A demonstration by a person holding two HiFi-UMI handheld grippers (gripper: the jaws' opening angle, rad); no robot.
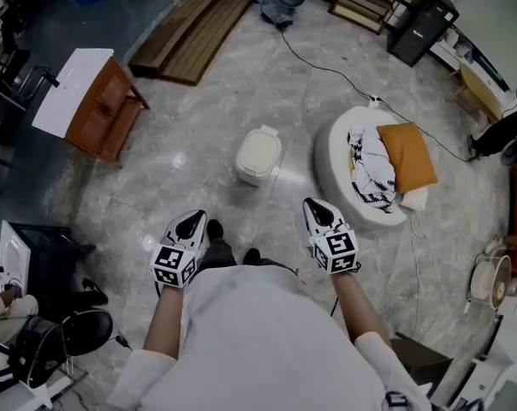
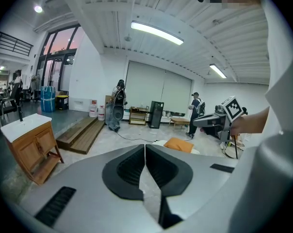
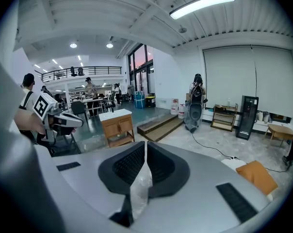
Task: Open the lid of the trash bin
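The trash bin (image 1: 258,155) is a small cream bin with its lid down, standing on the marble floor ahead of the person. My left gripper (image 1: 190,219) is held low to the bin's near left, well short of it, jaws shut together with nothing between them (image 2: 145,147). My right gripper (image 1: 317,205) hangs to the bin's near right, also apart from it, and its jaws meet at the tips (image 3: 145,144). Only pale glossy floor shows behind the narrow gap below the tips. Neither gripper view shows the bin.
A round white pet bed (image 1: 335,157) with an orange cushion (image 1: 408,154) lies right of the bin. A black cable (image 1: 327,62) runs across the floor behind it. A wooden cabinet (image 1: 100,110) stands at the left, a wooden platform (image 1: 190,32) farther back, and a black chair (image 1: 66,332) at the near left.
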